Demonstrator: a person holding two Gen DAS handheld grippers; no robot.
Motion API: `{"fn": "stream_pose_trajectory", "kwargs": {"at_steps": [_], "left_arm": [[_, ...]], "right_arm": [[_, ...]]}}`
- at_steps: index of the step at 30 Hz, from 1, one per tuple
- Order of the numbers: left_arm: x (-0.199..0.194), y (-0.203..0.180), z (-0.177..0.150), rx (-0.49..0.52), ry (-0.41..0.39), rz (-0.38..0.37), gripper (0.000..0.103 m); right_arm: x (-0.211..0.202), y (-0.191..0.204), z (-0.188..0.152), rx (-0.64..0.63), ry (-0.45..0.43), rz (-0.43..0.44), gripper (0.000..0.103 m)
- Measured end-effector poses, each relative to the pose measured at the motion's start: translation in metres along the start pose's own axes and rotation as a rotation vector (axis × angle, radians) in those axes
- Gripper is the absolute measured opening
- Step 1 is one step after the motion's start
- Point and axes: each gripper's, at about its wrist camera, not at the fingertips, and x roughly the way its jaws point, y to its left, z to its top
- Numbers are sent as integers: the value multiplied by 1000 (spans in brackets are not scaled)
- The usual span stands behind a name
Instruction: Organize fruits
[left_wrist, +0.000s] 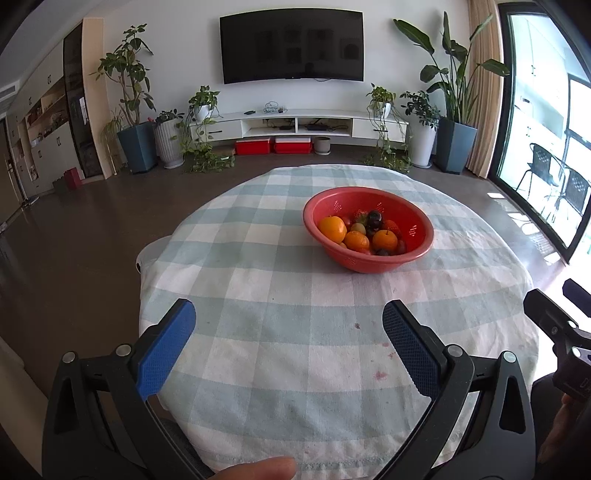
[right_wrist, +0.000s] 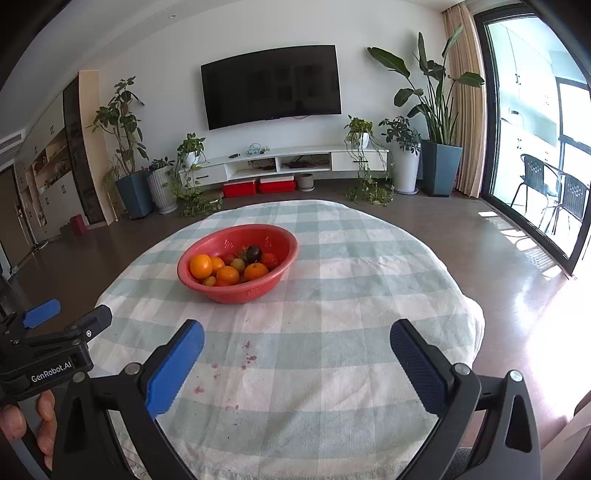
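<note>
In the left wrist view, a round table draped in a checked cloth (left_wrist: 295, 332) was seen, marked with small reddish stains (left_wrist: 380, 376) near the front. A television (left_wrist: 291, 46) and potted plants were set against the far wall. The left gripper (left_wrist: 289, 320) was held with its blue pads wide apart and nothing between them. The red colander (left_wrist: 369, 264), filled with oranges (left_wrist: 332, 228), strawberries and dark fruit, was placed farther off and to the right, well apart from the pads. Bare cloth was left between them.

In the right wrist view, the right gripper (right_wrist: 297, 341) was likewise spread open and empty. The colander (right_wrist: 236, 291) was seen beyond and to the left. The cloth's right edge fell away toward sunlit floor, and the left gripper (right_wrist: 66, 314) was visible at the left edge.
</note>
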Motion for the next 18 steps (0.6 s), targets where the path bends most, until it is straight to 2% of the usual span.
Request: {"fn": "stream_pose_trajectory", "kwargs": {"at_steps": [6,18], "left_arm": [[15,-2,-4,6,22,-8,103],[27,-3,-9,4,43,-20,103]], "right_arm": [[11,3,-1,11,51,6,103],[16,6,-5,-7,81,-6,103]]}}
